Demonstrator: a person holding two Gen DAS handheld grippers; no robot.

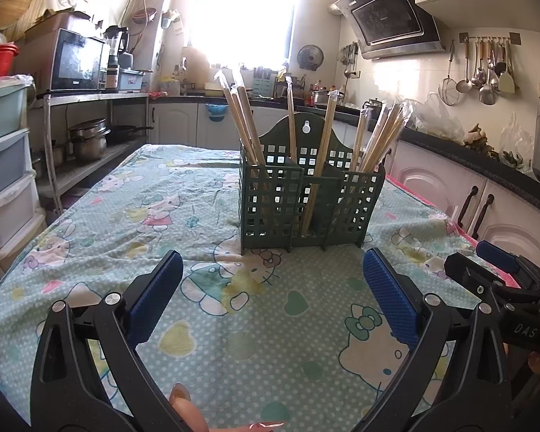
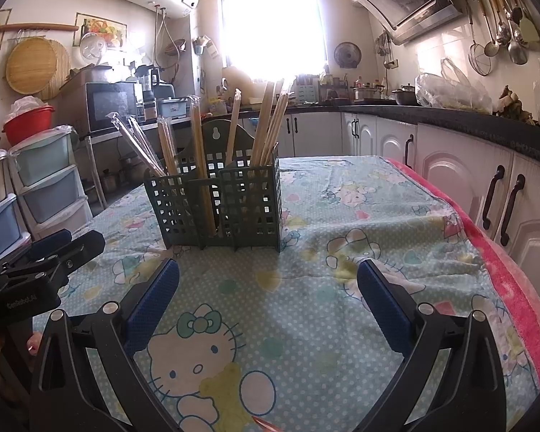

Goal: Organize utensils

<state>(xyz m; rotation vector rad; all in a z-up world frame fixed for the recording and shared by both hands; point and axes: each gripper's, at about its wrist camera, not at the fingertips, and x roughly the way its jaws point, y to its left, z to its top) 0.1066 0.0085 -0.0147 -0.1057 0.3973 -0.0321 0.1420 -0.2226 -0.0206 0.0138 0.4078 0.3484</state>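
On the table's wrinkled cloth (image 1: 90, 252), the light caddy (image 1: 306, 201) at frame centre could tip if bumped, spilling its leaning chopsticks (image 1: 246, 126), while left gripper (image 1: 270, 298) and right gripper (image 2: 266, 298) both gape empty.

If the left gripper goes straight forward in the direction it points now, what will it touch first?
Probably the green utensil holder. The left gripper is open and empty, and only bare tablecloth lies between its fingertips and the holder's front wall. If it is angled downward, it may meet the cloth first; depth is unclear.
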